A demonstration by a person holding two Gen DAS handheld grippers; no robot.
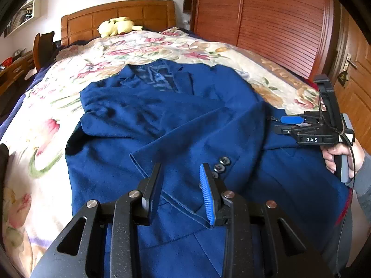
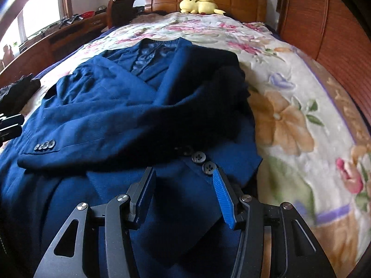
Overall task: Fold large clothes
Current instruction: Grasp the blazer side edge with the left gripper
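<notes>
A blue suit jacket (image 1: 176, 125) lies face up on the bed, collar toward the headboard, both sleeves folded across its chest. It also shows in the right wrist view (image 2: 111, 115). My left gripper (image 1: 180, 173) is open and empty, hovering just above the sleeve cuff with its dark buttons (image 1: 221, 164). My right gripper (image 2: 183, 178) is open and empty above the jacket's lower front, near two front buttons (image 2: 204, 162). The right gripper also shows in the left wrist view (image 1: 289, 125), held in a hand at the jacket's right edge.
The floral bedspread (image 2: 289, 97) covers the bed. A yellow plush toy (image 2: 199, 5) lies by the wooden headboard (image 1: 116, 16). A wooden wardrobe (image 1: 266, 18) stands on the right, a desk (image 2: 65, 30) with clutter on the left. A dark garment (image 2: 18, 90) lies at the left edge.
</notes>
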